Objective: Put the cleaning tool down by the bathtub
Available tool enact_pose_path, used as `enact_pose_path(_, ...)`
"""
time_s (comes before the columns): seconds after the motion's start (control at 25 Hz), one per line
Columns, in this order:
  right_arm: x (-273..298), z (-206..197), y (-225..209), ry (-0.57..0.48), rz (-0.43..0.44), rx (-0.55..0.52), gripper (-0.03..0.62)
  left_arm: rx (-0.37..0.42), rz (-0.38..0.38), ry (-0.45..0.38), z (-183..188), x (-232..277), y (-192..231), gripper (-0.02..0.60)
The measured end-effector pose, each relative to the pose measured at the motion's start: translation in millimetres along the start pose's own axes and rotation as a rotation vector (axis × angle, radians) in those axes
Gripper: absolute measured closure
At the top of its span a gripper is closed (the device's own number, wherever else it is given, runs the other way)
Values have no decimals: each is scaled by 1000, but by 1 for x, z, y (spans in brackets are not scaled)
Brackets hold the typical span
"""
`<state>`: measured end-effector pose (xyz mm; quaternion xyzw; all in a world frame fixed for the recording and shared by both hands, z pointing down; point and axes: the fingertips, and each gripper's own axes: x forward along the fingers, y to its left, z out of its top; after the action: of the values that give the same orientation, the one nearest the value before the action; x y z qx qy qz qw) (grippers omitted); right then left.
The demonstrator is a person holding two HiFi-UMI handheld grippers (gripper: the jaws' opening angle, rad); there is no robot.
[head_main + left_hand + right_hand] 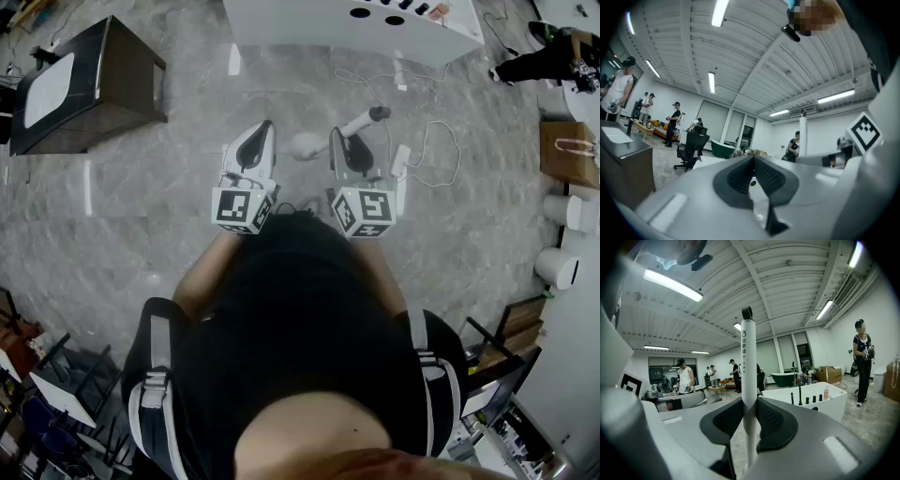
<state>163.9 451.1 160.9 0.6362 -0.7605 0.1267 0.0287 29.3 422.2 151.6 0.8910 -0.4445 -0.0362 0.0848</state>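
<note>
The cleaning tool is a white stick handle with a dark loop at its end, standing upright between the right gripper's pads. My right gripper is shut on that handle. From the head view the handle slants up to the right from the right gripper, and a pale brush head shows on its other side. My left gripper sits beside it, shut with nothing held; its pads meet. The white bathtub stands ahead on the grey floor, also seen in the right gripper view.
A dark cabinet with a white top stands at the left. A white cable loops across the floor near the tub. At the right are a brown paper bag and white cylinders. Several people and an office chair are farther off.
</note>
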Motion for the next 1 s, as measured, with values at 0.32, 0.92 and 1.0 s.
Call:
enact_pose_path(0.32,-1,-2,9,-2,0,-2,502,-1,-7,7,-2,-7,2,572)
enact_pose_path(0.92,5,0,27,-14,-21,11,502,23,-20,-12,7,-20,20,572)
enact_pose_path(1.0,7,0,32,-15,-26,15,502,19,-20,-11,8,-23,27,572)
